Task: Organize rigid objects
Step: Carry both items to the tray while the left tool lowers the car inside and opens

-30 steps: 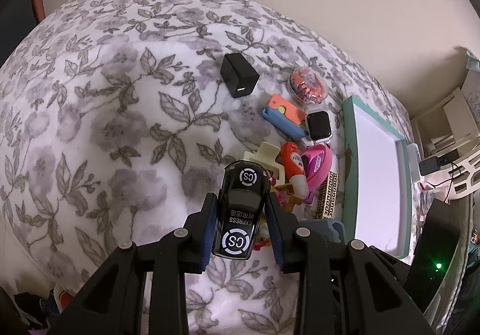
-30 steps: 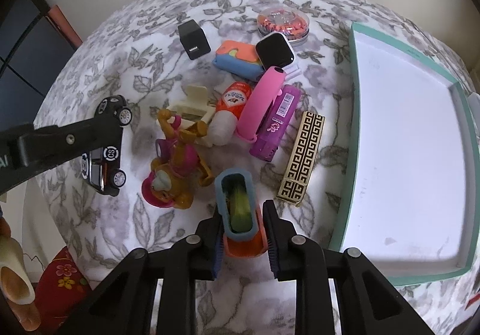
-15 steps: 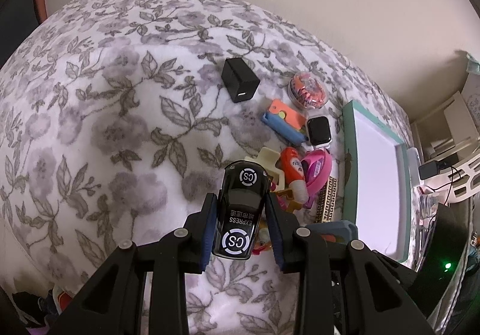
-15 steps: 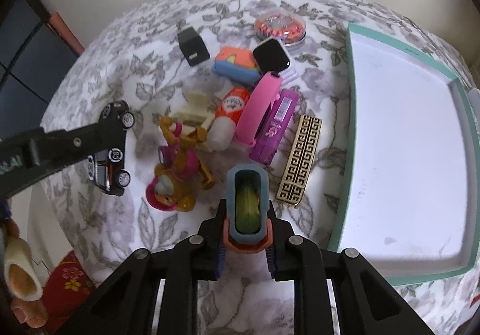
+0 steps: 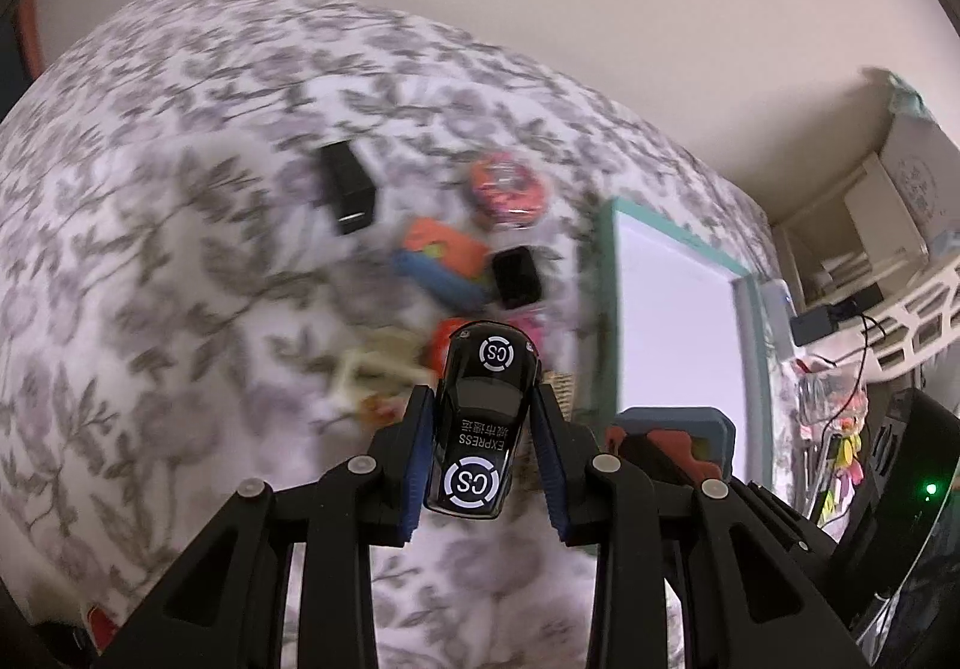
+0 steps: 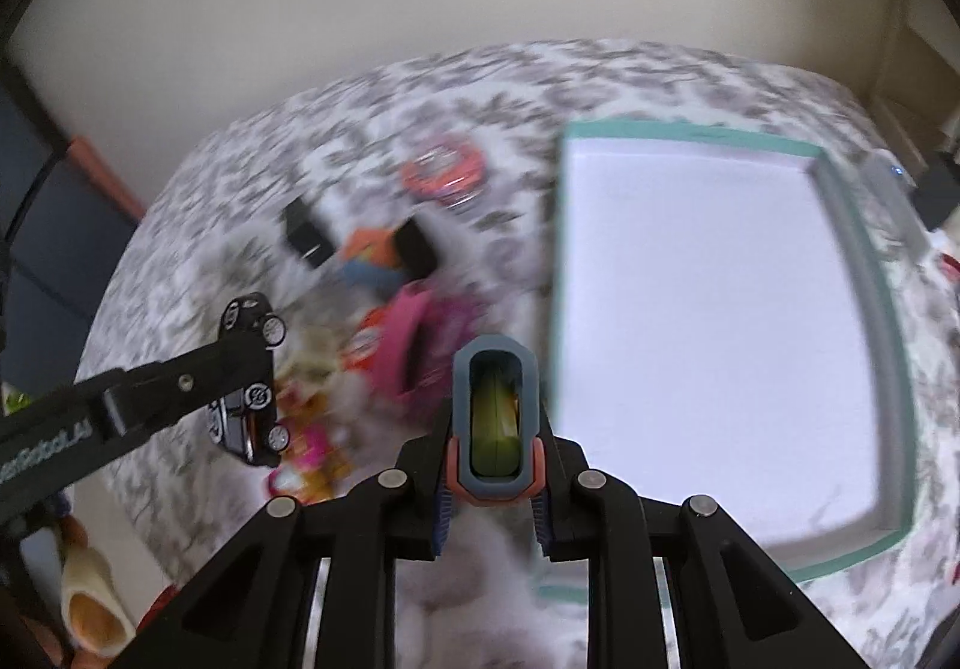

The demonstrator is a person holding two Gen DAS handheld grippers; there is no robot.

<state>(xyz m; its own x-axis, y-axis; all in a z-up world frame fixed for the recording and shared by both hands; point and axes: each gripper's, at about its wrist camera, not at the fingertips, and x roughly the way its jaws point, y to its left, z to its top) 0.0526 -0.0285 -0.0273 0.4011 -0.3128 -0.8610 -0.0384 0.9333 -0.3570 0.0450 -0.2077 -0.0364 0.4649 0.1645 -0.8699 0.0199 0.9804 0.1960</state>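
My left gripper (image 5: pixel 483 432) is shut on a black toy car (image 5: pixel 483 417) with white round logos, held above the flowered bedspread. In the right wrist view the same car (image 6: pixel 249 369) hangs at the left in that gripper's black arm. My right gripper (image 6: pixel 493 444) is shut on a grey-blue and orange tape measure (image 6: pixel 493 423) with a yellow-green core, lifted off the bed. That tape measure (image 5: pixel 675 438) shows low at the right in the left wrist view. A teal-rimmed white tray (image 6: pixel 888 303) lies to the right, its floor bare.
On the bedspread (image 5: pixel 150 309) lie a black cube charger (image 5: pixel 347 189), a round orange case (image 5: pixel 509 186), an orange-blue block (image 5: pixel 441 261), a smartwatch (image 5: pixel 517 276), a pink band (image 6: pixel 408 333) and a toy figure (image 6: pixel 306 453), all blurred. Shelves and cables crowd the right edge (image 5: pixel 870 279).
Both grippers have risen and swung right toward the tray with their loads. The tape measure left the bedspread and turned upright between the right fingers. The pile is now motion-blurred.
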